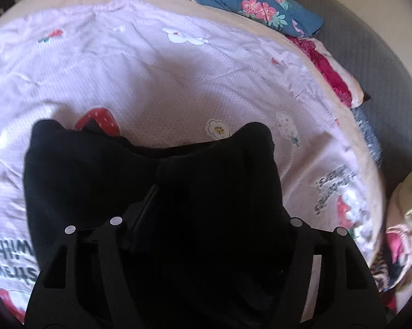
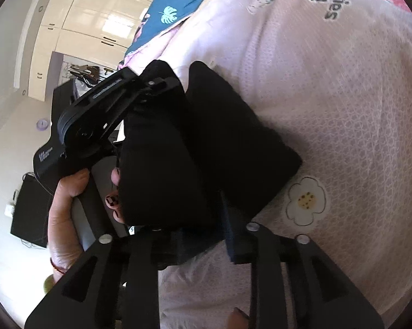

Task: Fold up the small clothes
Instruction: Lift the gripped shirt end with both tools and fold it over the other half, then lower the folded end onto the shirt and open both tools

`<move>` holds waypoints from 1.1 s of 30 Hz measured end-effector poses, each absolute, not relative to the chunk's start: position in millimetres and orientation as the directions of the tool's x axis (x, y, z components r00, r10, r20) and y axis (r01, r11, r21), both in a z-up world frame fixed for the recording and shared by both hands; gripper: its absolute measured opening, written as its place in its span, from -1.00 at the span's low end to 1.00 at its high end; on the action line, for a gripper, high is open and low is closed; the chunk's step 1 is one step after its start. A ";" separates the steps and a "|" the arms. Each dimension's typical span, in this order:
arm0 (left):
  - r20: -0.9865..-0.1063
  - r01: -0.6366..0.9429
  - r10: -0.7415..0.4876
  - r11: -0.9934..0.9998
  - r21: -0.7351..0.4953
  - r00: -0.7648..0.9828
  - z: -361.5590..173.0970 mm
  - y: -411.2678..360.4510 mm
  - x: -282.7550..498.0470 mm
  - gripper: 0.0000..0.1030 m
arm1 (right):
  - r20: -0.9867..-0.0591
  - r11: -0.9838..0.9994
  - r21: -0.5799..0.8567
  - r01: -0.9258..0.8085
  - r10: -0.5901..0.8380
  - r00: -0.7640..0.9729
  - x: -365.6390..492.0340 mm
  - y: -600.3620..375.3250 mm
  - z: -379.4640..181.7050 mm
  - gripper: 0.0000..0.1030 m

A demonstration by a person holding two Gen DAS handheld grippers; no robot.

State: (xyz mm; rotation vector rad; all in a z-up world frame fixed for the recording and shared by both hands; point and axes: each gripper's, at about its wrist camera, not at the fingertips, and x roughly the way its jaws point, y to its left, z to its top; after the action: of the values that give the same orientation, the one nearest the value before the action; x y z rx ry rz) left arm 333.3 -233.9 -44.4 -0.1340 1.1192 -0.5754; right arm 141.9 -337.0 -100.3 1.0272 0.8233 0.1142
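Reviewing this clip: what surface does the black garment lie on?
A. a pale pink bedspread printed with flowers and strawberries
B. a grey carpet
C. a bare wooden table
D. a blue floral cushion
A: the black garment rests on the pale pink bedspread, whose flower and strawberry prints show beside it in both wrist views.

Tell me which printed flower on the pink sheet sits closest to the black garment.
The white flower with the yellow centre, right at the black garment's edge; the others lie farther off.

left hand (image 2: pixel 66 205) wraps left gripper (image 2: pixel 158 83) handle, jaws apart; right gripper (image 2: pixel 195 237) jaws part-open, tilted down.
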 end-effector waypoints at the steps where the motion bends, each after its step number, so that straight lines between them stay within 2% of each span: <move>1: -0.797 0.368 -0.514 0.841 -0.396 0.317 -41.6 -230.6 332.2 0.24 | -0.556 0.546 0.792 0.275 0.456 0.695 142.8 -337.0 -99.3 -0.39; 3: -0.758 0.371 -0.569 0.811 -0.452 0.319 -35.5 -223.5 329.4 0.48 | -0.554 0.557 0.789 0.258 0.465 0.690 143.8 -338.3 -95.7 -0.31; 6: -0.709 0.358 -0.624 0.776 -0.518 0.327 -24.8 -210.6 326.9 0.53 | -0.568 0.598 0.766 0.235 0.458 0.684 146.5 -340.0 -90.4 -0.22; 10: -0.709 0.379 -0.568 0.818 -0.433 0.417 -7.0 -195.0 313.0 0.53 | -0.565 0.625 0.754 0.205 0.456 0.687 149.8 -348.1 -84.7 -0.01; 12: -0.708 0.399 -0.543 0.833 -0.384 0.453 -3.8 -187.0 302.6 0.53 | -0.565 0.653 0.738 0.169 0.461 0.684 155.8 -349.7 -79.2 0.20; 14: -0.718 0.409 -0.500 0.855 -0.319 0.484 -6.6 -176.6 288.7 0.53 | -0.578 0.694 0.709 0.124 0.471 0.666 171.5 -349.2 -73.0 0.27; 17: -0.730 0.414 -0.482 0.861 -0.294 0.485 -18.8 -161.0 273.5 0.53 | -0.564 0.704 0.709 0.052 0.521 0.641 190.4 -344.2 -64.5 0.42; 22: -0.734 0.412 -0.461 0.871 -0.267 0.499 -34.1 -139.5 256.1 0.53 | -0.579 0.684 0.725 0.076 0.546 0.606 214.4 -355.2 -66.1 0.44; 28: -0.746 0.431 -0.415 0.882 -0.189 0.522 -46.1 -141.4 245.8 0.54 | -0.613 0.710 0.703 0.023 0.590 0.527 242.2 -365.1 -67.1 0.44; 29: -0.744 0.436 -0.412 0.882 -0.180 0.526 -46.3 -142.4 244.3 0.53 | -0.629 0.728 0.686 0.011 0.585 0.512 244.9 -363.3 -67.8 0.43; 31: -0.739 0.438 -0.418 0.880 -0.185 0.528 -46.2 -141.1 243.3 0.54 | -0.658 0.761 0.648 -0.007 0.565 0.498 244.8 -362.0 -69.0 0.24; 32: -0.737 0.436 -0.423 0.879 -0.194 0.526 -46.1 -140.0 243.8 0.54 | -0.675 0.786 0.618 -0.011 0.537 0.506 242.2 -360.5 -68.5 -0.15; 33: -0.734 0.435 -0.431 0.877 -0.204 0.524 -45.7 -138.7 244.3 0.54 | -0.693 0.812 0.583 -0.013 0.505 0.515 241.9 -356.2 -66.7 -0.41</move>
State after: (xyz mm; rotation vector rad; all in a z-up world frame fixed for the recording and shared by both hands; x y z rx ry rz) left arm 244.3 -138.7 -45.7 0.0046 0.8772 -0.5179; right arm 241.9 -356.2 -66.7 0.5592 0.9912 0.3311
